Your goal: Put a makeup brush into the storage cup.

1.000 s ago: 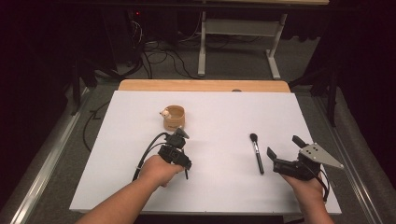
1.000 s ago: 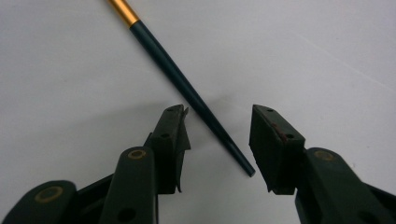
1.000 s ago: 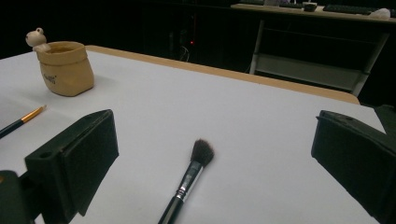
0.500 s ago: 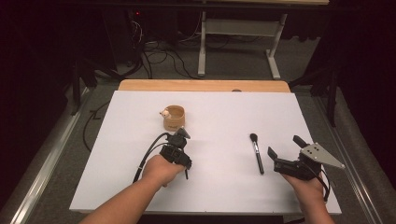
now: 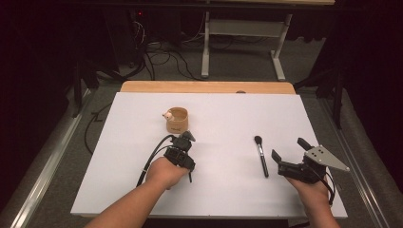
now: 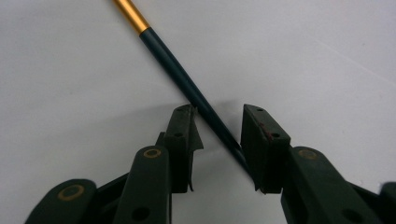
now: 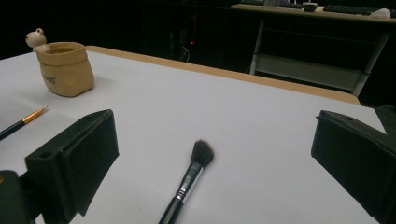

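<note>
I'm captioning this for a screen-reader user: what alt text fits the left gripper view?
The left gripper, its two black jaws closing in, straddles the dark handle of a thin paintbrush lying on the white table. The handle runs diagonally up to a gold ferrule.

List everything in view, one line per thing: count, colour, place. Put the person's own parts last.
table: one, white top with a wooden far edge, centre of the high view.
pot: one, tan, with a small pale figure on its rim, far left part of the table.
paintbrush: one, dark handle with a gold band, lying flat on the table between the left jaws.
makeup brush: one, black handle with dark bristles, lying right of centre.
frame: one, pale grey, on the floor beyond the table.
cables: several, black, on the floor behind the table.
left gripper: one, black, jaws have just been closing around the paintbrush, pads not yet pressing it.
right gripper: one, black with a grey plate, open, beside the makeup brush.
</note>
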Available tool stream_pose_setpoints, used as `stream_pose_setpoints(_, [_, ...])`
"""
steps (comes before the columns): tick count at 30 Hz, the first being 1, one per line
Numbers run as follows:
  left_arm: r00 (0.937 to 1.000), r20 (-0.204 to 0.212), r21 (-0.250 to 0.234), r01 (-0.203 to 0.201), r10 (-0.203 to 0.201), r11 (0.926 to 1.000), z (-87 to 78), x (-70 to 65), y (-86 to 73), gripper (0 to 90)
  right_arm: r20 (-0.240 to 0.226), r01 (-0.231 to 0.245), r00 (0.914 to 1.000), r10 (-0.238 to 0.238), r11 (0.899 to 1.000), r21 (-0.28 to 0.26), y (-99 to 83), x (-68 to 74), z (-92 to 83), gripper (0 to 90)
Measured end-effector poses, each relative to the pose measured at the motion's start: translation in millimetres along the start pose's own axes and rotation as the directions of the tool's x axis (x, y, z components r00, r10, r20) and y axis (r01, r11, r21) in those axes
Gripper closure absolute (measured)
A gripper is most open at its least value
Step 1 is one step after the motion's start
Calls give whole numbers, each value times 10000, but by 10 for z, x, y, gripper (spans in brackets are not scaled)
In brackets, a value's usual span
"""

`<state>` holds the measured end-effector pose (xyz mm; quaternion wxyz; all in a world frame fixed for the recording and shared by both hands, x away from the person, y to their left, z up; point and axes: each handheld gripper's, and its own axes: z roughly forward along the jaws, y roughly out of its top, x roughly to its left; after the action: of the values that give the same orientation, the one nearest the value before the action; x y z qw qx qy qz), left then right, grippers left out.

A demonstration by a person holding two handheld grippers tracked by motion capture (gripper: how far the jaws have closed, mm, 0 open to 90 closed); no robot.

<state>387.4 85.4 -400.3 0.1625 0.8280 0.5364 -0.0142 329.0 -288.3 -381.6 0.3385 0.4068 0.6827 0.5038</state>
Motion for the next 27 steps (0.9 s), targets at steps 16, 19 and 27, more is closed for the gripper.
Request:
stream_pose_setpoints(16, [9997, -133, 47, -224, 224, 9997, 3, 1, 5, 693, 2, -49, 10000, 49, 10000, -7, -2, -12, -5, 24])
stream_pose_setpoints(19, [9998, -53, 92, -211, 211, 9997, 2, 12, 10, 692, -9, -16, 10000, 16, 10000, -13, -1, -11, -4, 24])
stream_pose_setpoints(27, [9999, 40, 265, -145, 144, 9995, 4, 21, 36, 685, 14, -5, 10000, 5, 10000, -34, 0, -14, -7, 24])
